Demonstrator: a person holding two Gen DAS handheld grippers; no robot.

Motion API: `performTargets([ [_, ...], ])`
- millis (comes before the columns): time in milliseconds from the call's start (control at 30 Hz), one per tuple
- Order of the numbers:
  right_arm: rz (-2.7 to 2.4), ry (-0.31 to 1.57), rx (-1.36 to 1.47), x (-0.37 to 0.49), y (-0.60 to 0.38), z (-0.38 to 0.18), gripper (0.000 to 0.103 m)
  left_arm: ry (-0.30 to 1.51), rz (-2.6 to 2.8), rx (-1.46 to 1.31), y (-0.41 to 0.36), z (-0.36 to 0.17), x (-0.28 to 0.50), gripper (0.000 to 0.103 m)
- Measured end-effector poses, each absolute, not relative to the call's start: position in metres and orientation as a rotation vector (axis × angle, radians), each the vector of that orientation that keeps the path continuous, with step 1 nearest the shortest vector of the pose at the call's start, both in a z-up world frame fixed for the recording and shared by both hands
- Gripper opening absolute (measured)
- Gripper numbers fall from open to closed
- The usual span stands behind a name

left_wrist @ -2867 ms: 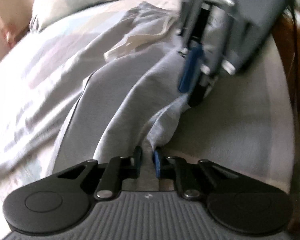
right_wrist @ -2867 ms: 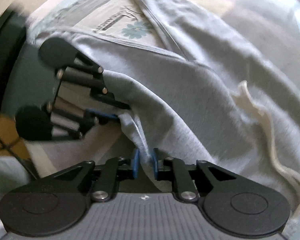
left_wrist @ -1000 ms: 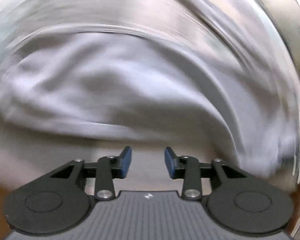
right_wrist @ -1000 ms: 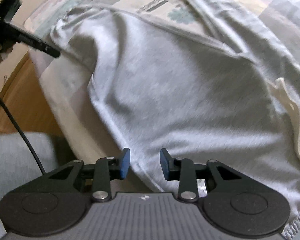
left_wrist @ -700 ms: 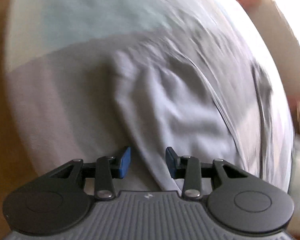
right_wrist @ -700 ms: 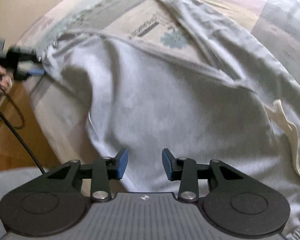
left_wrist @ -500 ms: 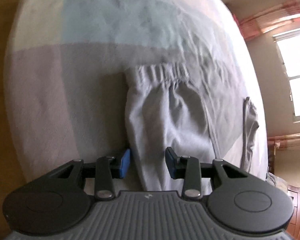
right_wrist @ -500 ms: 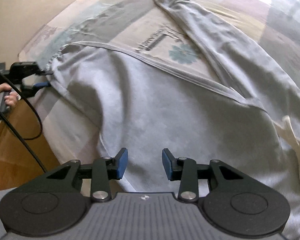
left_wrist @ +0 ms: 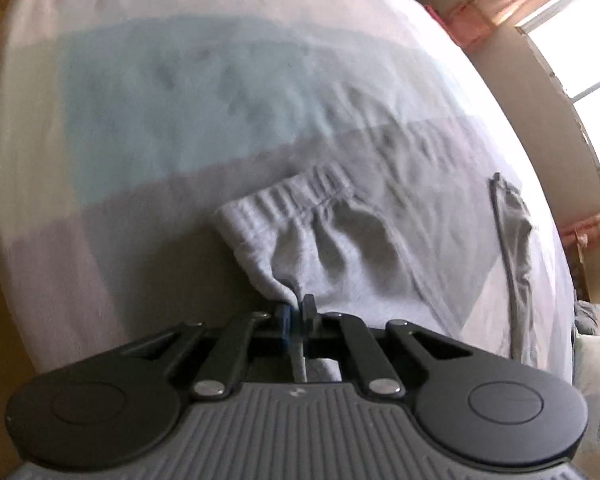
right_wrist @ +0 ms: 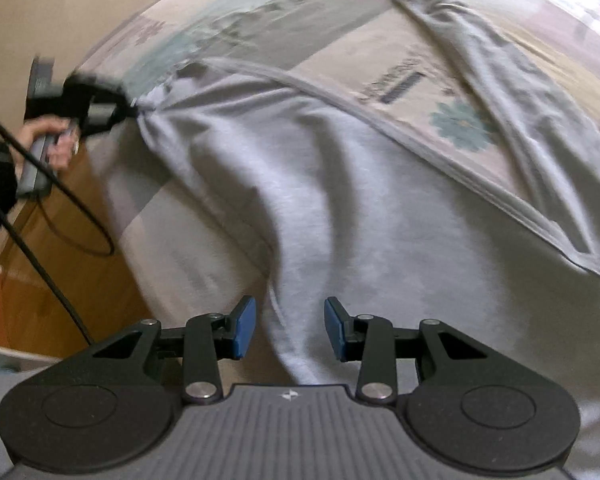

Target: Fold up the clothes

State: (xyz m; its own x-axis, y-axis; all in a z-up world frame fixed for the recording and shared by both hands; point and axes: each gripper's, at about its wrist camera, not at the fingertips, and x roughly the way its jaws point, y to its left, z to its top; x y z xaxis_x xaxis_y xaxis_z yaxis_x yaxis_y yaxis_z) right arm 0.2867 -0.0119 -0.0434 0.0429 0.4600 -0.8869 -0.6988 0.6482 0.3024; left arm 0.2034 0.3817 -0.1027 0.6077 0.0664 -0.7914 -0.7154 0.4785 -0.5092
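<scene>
Clamped tight on a pinch of grey fabric, the left gripper point(left_wrist: 296, 314) has just closed its jaws on the trouser leg point(left_wrist: 324, 236) a little way short of its ribbed cuff point(left_wrist: 284, 196), seen from the left wrist camera. Only this view shows the cuff's gathered elastic, lying flat on the pastel bedsheet point(left_wrist: 160, 100) near the bed's edge, and a sunlit window point(left_wrist: 580, 80) on the far wall. The second leg point(left_wrist: 516, 240) runs away along the right side of the bed. No writing can be read here. The gripper points steeply down at the mattress.

From the right wrist camera, the right gripper point(right_wrist: 290, 328) hangs part open above the grey sweatpants point(right_wrist: 340, 200), blue pads point(right_wrist: 242, 328) apart, cloth below the gap and not pinched. Only this view shows the whole garment spread across the bed, and the left gripper point(right_wrist: 128, 110) at the far left, a hand point(right_wrist: 54, 142) on its handle, a black cable point(right_wrist: 40, 232) trailing beneath, the fabric drawn taut toward it. Printed lettering point(right_wrist: 396, 84) on the sheet beside a teal flower point(right_wrist: 460, 124) is too blurred to read. Wooden floor point(right_wrist: 60, 280) shows beyond the bed.
</scene>
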Motion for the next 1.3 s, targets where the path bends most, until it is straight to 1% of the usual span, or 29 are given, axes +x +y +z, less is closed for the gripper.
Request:
performTargets([
  [233, 1.058, 1.195, -0.339, 0.274, 0.040, -0.066, 0.043, 0.894, 0.514, -0.883, 0.393, -0.108, 0.233, 0.004],
  [300, 1.081, 1.177, -0.384, 0.270, 0.053, -0.076, 0.043, 0.888, 0.517, -0.931, 0.396, -0.113, 0.231, 0.009],
  [400, 1.087, 1.177, -0.445, 0.266, 0.068, -0.092, 0.043, 0.873, 0.524, -0.978, 0.400, -0.118, 0.225, 0.012],
  [433, 1.082, 1.181, -0.439, 0.268, 0.068, -0.092, 0.043, 0.854, 0.534, -0.996, 0.402, -0.119, 0.220, 0.014],
  [467, 1.077, 1.185, -0.428, 0.269, 0.067, -0.092, 0.043, 0.824, 0.551, -1.019, 0.406, -0.121, 0.213, 0.021],
  [500, 1.072, 1.190, -0.416, 0.271, 0.066, -0.091, 0.043, 0.795, 0.567, -1.042, 0.409, -0.122, 0.206, 0.033],
  [533, 1.067, 1.194, -0.404, 0.272, 0.065, -0.091, 0.043, 0.758, 0.587, -1.070, 0.412, -0.125, 0.200, 0.037],
  [567, 1.058, 1.201, -0.395, 0.274, 0.063, -0.091, 0.043, 0.715, 0.602, -1.110, 0.415, -0.129, 0.197, 0.038],
  [600, 1.048, 1.209, -0.387, 0.276, 0.062, -0.091, 0.043, 0.685, 0.606, -1.141, 0.418, -0.132, 0.197, 0.034],
  [633, 1.037, 1.211, -0.387, 0.277, 0.059, -0.091, 0.043, 0.679, 0.615, -1.137, 0.418, -0.131, 0.200, 0.032],
  [667, 1.026, 1.212, -0.389, 0.278, 0.057, -0.091, 0.043, 0.702, 0.629, -1.097, 0.417, -0.128, 0.205, 0.022],
  [700, 1.016, 1.215, -0.390, 0.280, 0.055, -0.090, 0.043, 0.737, 0.643, -1.039, 0.415, -0.124, 0.211, 0.017],
  [733, 1.006, 1.217, -0.388, 0.282, 0.054, -0.089, 0.043, 0.771, 0.656, -0.976, 0.414, -0.119, 0.216, 0.017],
  [800, 0.996, 1.217, -0.374, 0.286, 0.049, -0.086, 0.043, 0.827, 0.688, -0.856, 0.413, -0.109, 0.224, 0.026],
  [833, 0.991, 1.214, -0.368, 0.288, 0.048, -0.084, 0.043, 0.844, 0.717, -0.819, 0.414, -0.103, 0.226, 0.026],
  [867, 0.985, 1.209, -0.365, 0.290, 0.047, -0.083, 0.043, 0.850, 0.737, -0.773, 0.415, -0.096, 0.228, 0.021],
  [933, 0.972, 1.202, -0.358, 0.293, 0.046, -0.080, 0.043, 0.840, 0.757, -0.662, 0.414, -0.078, 0.235, 0.025],
  [967, 0.965, 1.200, -0.352, 0.294, 0.046, -0.080, 0.043, 0.832, 0.731, -0.624, 0.413, -0.069, 0.240, 0.028],
  [1000, 0.959, 1.199, -0.345, 0.296, 0.046, -0.080, 0.043, 0.828, 0.666, -0.609, 0.409, -0.063, 0.246, 0.036],
  [1067, 0.947, 1.196, -0.333, 0.297, 0.047, -0.080, 0.043, 0.883, 0.518, -0.582, 0.397, -0.061, 0.265, 0.046],
  [1167, 0.940, 1.191, -0.332, 0.298, 0.054, -0.081, 0.043, 0.988, 0.329, -0.559, 0.377, -0.071, 0.293, 0.049],
  [1233, 0.938, 1.185, -0.337, 0.299, 0.058, -0.080, 0.043, 1.032, 0.302, -0.529, 0.368, -0.084, 0.308, 0.049],
  [1300, 0.936, 1.180, -0.340, 0.299, 0.060, -0.079, 0.043, 1.061, 0.342, -0.493, 0.366, -0.096, 0.318, 0.046],
])
